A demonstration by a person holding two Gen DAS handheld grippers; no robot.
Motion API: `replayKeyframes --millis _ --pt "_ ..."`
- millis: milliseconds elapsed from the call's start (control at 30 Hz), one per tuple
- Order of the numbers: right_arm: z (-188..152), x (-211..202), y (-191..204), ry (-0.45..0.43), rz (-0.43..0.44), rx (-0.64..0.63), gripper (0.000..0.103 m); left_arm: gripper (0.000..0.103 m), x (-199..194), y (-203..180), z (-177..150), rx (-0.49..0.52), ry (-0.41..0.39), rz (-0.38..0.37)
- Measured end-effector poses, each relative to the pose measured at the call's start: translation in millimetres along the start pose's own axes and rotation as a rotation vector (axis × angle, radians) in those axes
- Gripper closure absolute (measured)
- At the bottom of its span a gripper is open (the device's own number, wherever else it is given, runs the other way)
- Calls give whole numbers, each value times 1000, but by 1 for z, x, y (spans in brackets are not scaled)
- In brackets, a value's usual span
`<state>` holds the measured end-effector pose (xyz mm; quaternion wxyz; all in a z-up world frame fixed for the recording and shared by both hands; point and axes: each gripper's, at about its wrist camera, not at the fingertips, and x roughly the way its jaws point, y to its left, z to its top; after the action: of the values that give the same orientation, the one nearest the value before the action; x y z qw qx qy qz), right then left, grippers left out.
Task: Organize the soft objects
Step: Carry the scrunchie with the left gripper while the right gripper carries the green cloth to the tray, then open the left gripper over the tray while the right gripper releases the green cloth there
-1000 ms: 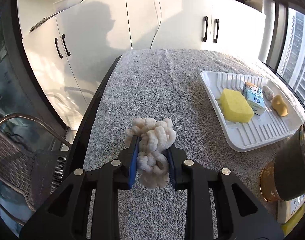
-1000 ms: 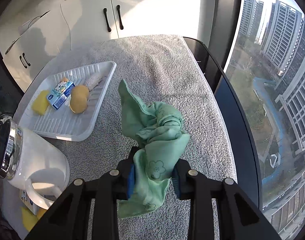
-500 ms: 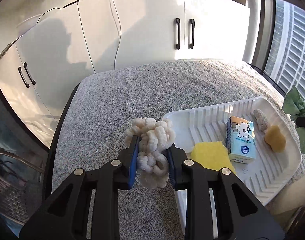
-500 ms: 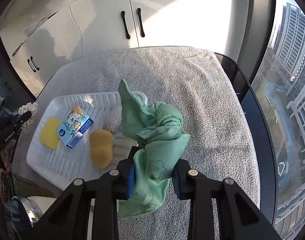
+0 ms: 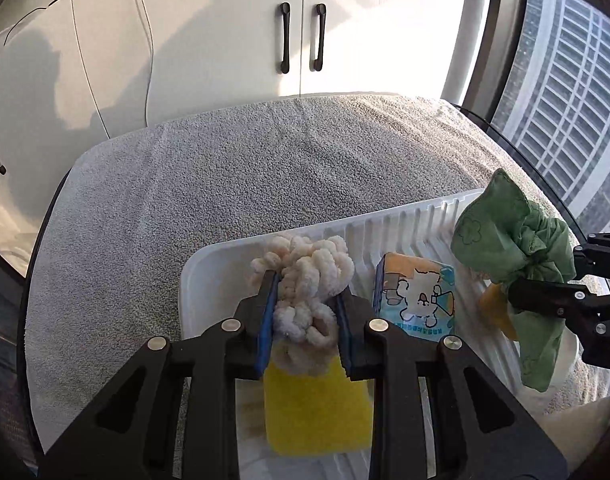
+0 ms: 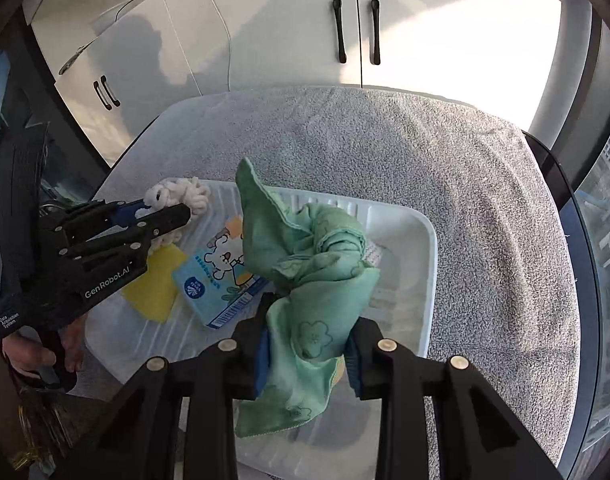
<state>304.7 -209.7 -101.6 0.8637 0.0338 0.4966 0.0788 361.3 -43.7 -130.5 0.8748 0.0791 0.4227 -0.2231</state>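
Cream chenille yarn bundle [image 5: 305, 300] sits clamped in the left gripper [image 5: 303, 334] above the white ribbed plastic tray [image 6: 421, 276] at its 9 o'clock end, while the right gripper [image 6: 309, 354], pinching the crumpled green microfibre cloth [image 6: 313, 264], hangs over the 3 o'clock end, apparently positioned for depositing.

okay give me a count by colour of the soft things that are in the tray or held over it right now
Yellow: 2, the sponge and a darker yellow piece mostly hidden behind the cloth
Green: 1, the cloth in the right gripper
Cream: 1, the chunky yarn bundle in the left gripper
Light blue: 1, the tissue pack
Total: 5
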Motion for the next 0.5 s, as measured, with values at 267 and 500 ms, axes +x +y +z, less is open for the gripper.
replayKeyframes --millis 267,500 --pt "9 16 15 42 -12 -70 62 76 3 -2 -2 -14 13 -24" --pt "9 21 21 69 -10 -117 51 76 0 -1 -5 -21 23 -36"
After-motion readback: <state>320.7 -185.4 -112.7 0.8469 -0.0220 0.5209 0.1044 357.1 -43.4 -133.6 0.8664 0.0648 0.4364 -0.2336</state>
